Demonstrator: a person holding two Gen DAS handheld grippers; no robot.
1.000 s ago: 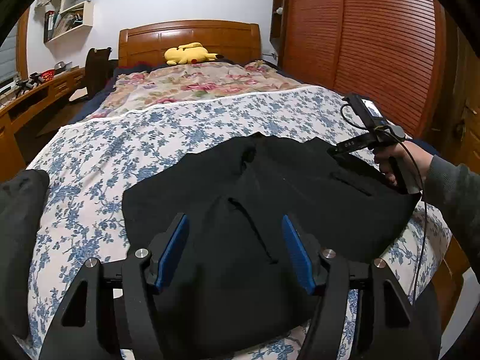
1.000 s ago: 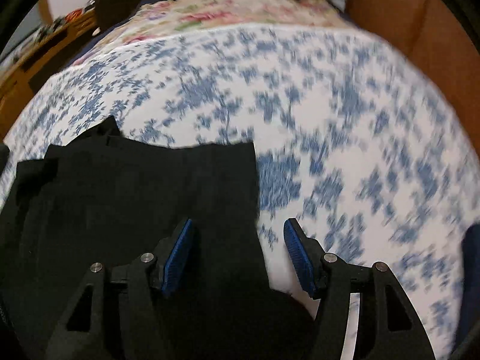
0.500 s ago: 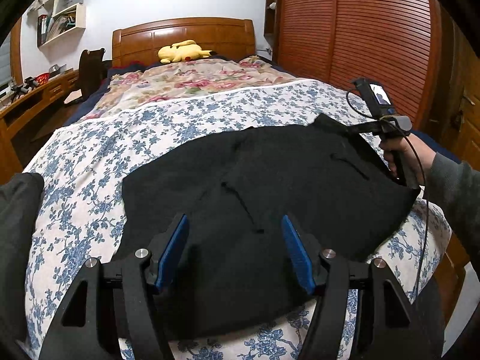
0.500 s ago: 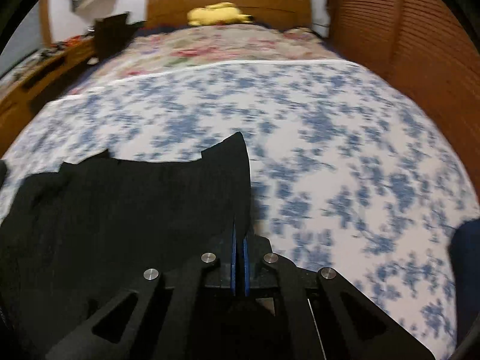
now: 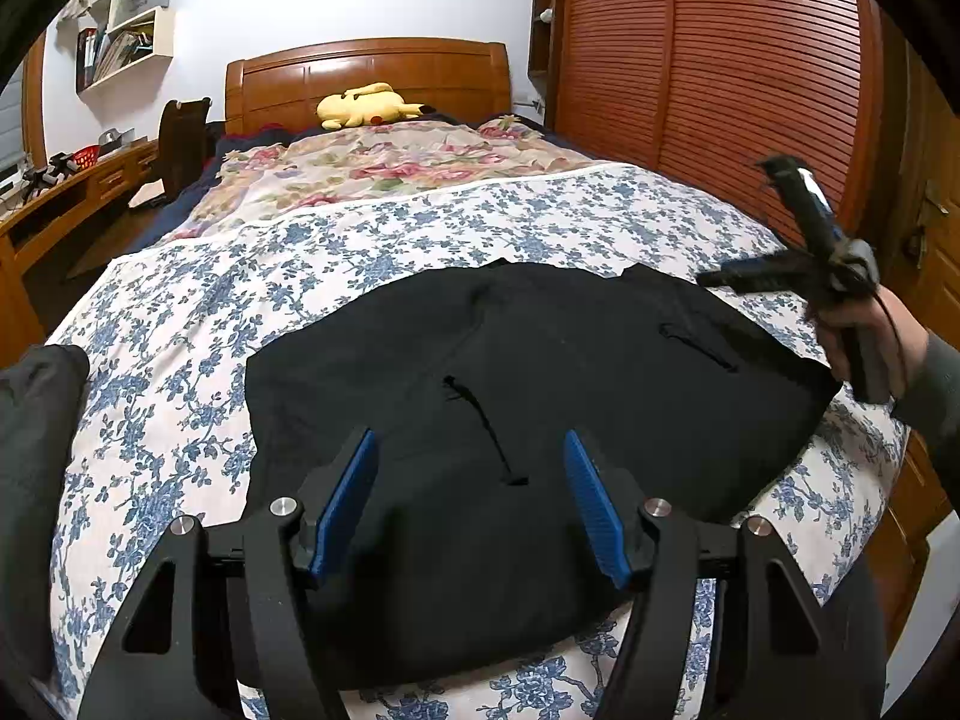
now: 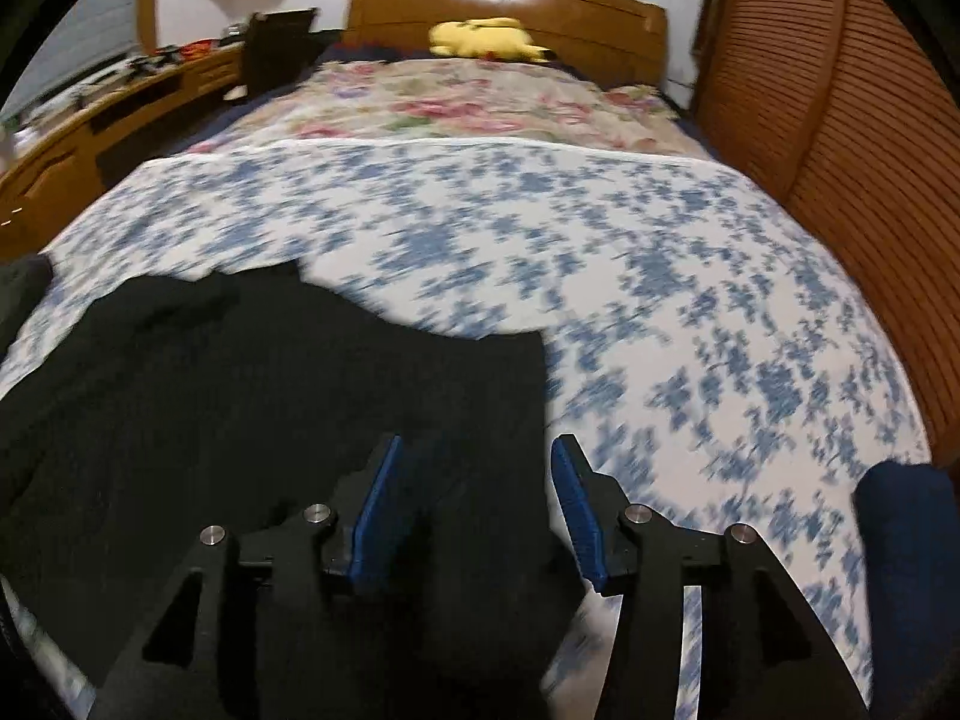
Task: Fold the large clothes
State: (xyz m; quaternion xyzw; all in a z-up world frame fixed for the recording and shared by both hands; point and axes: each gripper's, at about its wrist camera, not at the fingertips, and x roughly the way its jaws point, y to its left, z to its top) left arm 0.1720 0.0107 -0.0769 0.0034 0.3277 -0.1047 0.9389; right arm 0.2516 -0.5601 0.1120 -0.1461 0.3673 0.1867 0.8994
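Left wrist view: black garment point(image 5: 528, 396) lies spread flat on the blue-floral bedspread point(image 5: 180, 324), filling the frame's centre and reaching to 3 o'clock. Left gripper point(image 5: 471, 501) hovers over its near edge at 6 o'clock, jaws well apart, nothing between the pads. Right gripper point(image 5: 729, 279) sits at 3 o'clock, above the garment's far corner, carried by a hand point(image 5: 864, 342). Right wrist view: jaws have just been opening and stand about half apart, gripping nothing; cloth lies beneath them, extending toward 9 o'clock.
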